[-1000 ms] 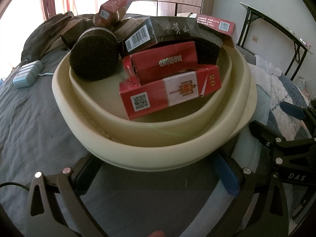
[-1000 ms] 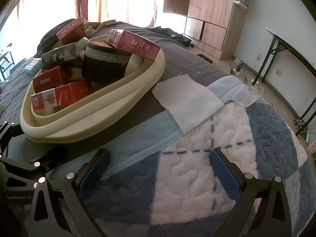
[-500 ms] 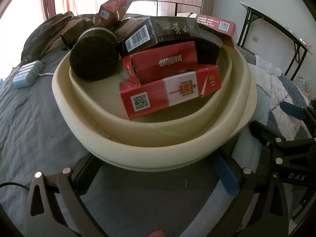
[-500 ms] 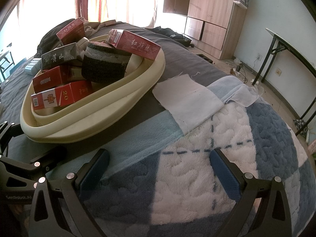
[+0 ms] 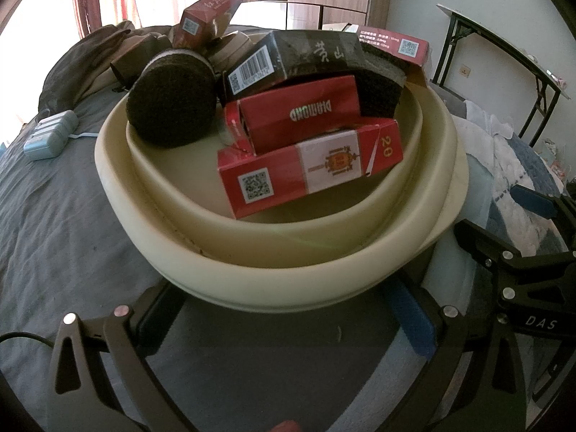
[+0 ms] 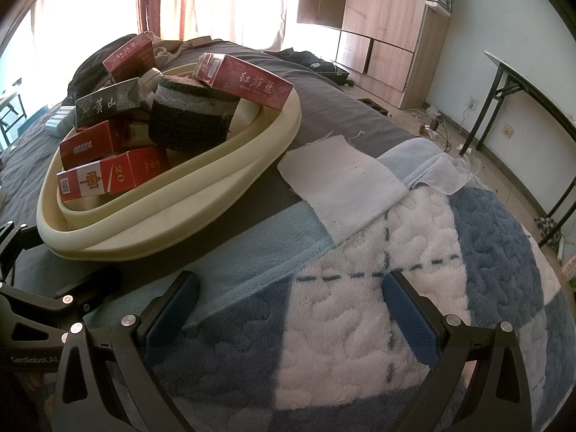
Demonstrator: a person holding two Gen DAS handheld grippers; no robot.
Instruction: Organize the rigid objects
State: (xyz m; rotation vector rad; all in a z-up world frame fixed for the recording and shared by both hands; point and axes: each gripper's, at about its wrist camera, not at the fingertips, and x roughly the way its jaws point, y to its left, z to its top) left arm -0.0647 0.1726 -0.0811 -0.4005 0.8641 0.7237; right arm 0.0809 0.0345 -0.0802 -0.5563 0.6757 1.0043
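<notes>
A cream oval tray (image 5: pixel 288 270) (image 6: pixel 252 165) sits on the bed and holds several cigarette boxes and two dark round sponges. In front lies a red and white box marked 20 (image 5: pixel 313 169) (image 6: pixel 108 176), behind it a red DIAMOND box (image 5: pixel 306 115) (image 6: pixel 93 142), a black box (image 5: pixel 298 59) (image 6: pixel 108 106) and a round sponge (image 5: pixel 171 108). My left gripper (image 5: pixel 284 316) is open and empty just before the tray's near rim. My right gripper (image 6: pixel 288 309) is open and empty over the blue and white blanket, right of the tray.
A white cloth (image 6: pixel 342 183) lies on the blanket (image 6: pixel 396 288) right of the tray. A pale blue device (image 5: pixel 50 135) lies on the grey sheet to the left. Dark clothes (image 5: pixel 90 61) are piled behind. A folding table (image 6: pixel 532 82) and wardrobe (image 6: pixel 388 21) stand beyond the bed.
</notes>
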